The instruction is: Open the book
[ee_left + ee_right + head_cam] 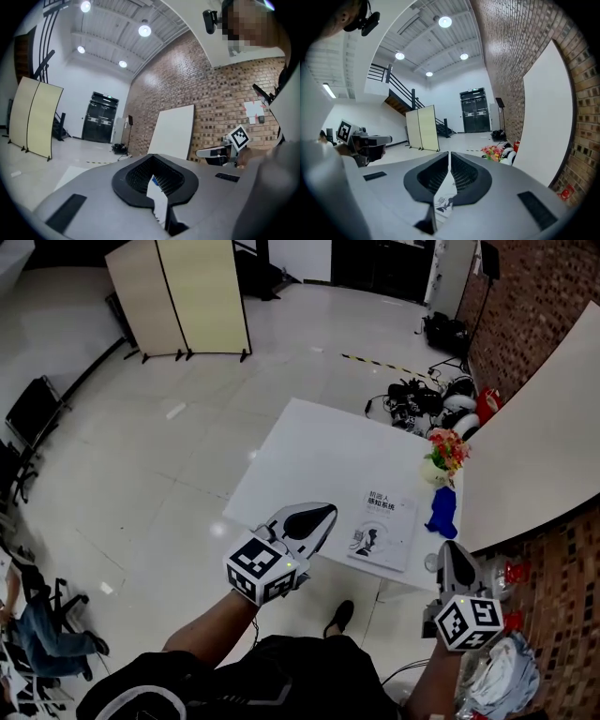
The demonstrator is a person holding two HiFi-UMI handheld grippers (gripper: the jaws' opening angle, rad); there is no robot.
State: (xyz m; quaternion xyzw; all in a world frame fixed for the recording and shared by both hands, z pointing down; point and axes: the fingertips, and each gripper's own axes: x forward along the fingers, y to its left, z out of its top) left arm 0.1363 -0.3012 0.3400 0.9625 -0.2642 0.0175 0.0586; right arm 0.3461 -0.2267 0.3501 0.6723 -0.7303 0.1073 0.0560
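Nothing of the task is done yet: cover shut, neither gripper in contact.

- Left gripper point(327, 511): jaws together, nothing between them. Held level, over the floor just short of the worktop's point(309, 442) near edge, left of the book.
- Book point(382, 529): lies flat on the white worktop, close to the near edge, right of centre, front cover up. Thin paperback by the look of it. Pale cover, dark title lines at the top, dark drawing towards the lower left. I cannot tell which edge is the spine.
- Right gripper point(452, 547): jaws pressed to a thin slit, holding nothing. Tilted slightly down, off the book's right side near the worktop's corner.
- A blue object point(442, 510) stands just beyond the book's far right corner, with flowers point(447, 450) behind it.

Left to do, as I judge it: reach the book, catch the cover's free edge, lift and fold it over.
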